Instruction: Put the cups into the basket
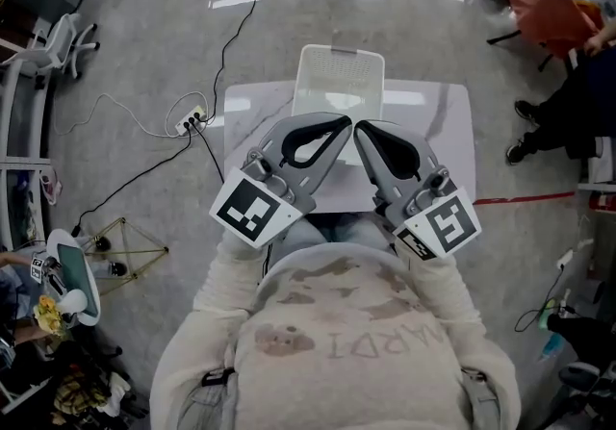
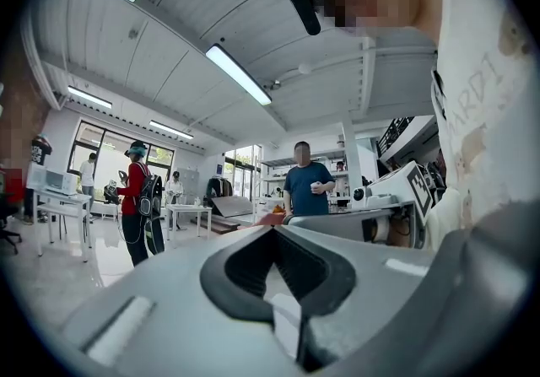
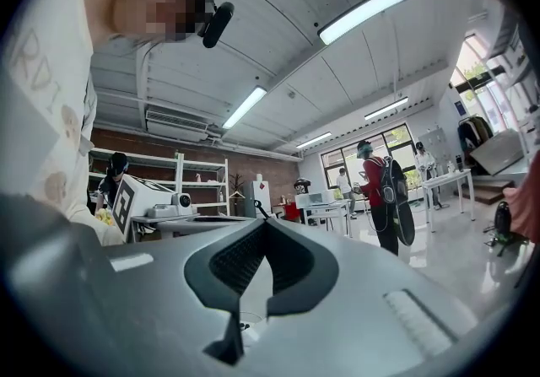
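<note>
A white plastic basket (image 1: 339,82) stands at the far edge of a white marbled table (image 1: 445,130). No cup shows in any view. I hold both grippers close to my chest, above the table's near edge, with their tips side by side. The left gripper (image 1: 344,120) is shut, its dark pads meeting at the tip with nothing between them. The right gripper (image 1: 359,128) is shut and empty too. Both gripper views look out across the room instead of at the table: the left gripper (image 2: 272,230) and the right gripper (image 3: 265,223) show only their joined jaws.
A power strip (image 1: 190,117) with trailing cables lies on the floor left of the table. A seated person (image 1: 568,111) is at the right, near a red floor line (image 1: 520,197). Across the room stand a person in red (image 2: 137,198) and another in blue (image 2: 308,185).
</note>
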Tool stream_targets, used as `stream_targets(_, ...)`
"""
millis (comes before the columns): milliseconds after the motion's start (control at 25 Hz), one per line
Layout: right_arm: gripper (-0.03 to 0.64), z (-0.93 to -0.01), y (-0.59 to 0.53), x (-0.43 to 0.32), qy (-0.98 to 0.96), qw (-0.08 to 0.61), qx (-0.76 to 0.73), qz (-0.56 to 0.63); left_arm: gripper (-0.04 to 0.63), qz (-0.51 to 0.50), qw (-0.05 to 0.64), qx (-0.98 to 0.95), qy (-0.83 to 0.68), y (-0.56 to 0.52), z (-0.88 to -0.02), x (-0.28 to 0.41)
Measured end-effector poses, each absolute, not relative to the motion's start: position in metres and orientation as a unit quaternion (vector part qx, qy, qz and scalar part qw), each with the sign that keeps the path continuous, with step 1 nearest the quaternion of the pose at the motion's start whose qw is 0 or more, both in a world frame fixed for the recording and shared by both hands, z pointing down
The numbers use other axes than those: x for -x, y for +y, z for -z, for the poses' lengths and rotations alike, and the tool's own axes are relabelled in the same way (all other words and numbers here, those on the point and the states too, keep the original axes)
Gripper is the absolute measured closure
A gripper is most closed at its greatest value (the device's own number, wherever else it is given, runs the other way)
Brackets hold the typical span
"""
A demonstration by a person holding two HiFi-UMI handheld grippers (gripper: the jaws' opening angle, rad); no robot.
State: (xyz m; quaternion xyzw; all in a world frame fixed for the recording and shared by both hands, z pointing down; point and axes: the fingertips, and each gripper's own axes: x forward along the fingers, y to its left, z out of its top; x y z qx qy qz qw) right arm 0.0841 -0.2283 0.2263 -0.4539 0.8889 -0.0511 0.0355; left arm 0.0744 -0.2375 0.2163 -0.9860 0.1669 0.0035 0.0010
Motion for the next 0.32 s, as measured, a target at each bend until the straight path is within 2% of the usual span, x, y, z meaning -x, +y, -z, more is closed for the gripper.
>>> stream_targets(320,0.594,-0.2255,-0.2223,-0.0814,0.895,0.035,0.442,0.048,0.595,-0.004,0.010,0.984,0.176,-0.2294,-0.2125,-0.0723)
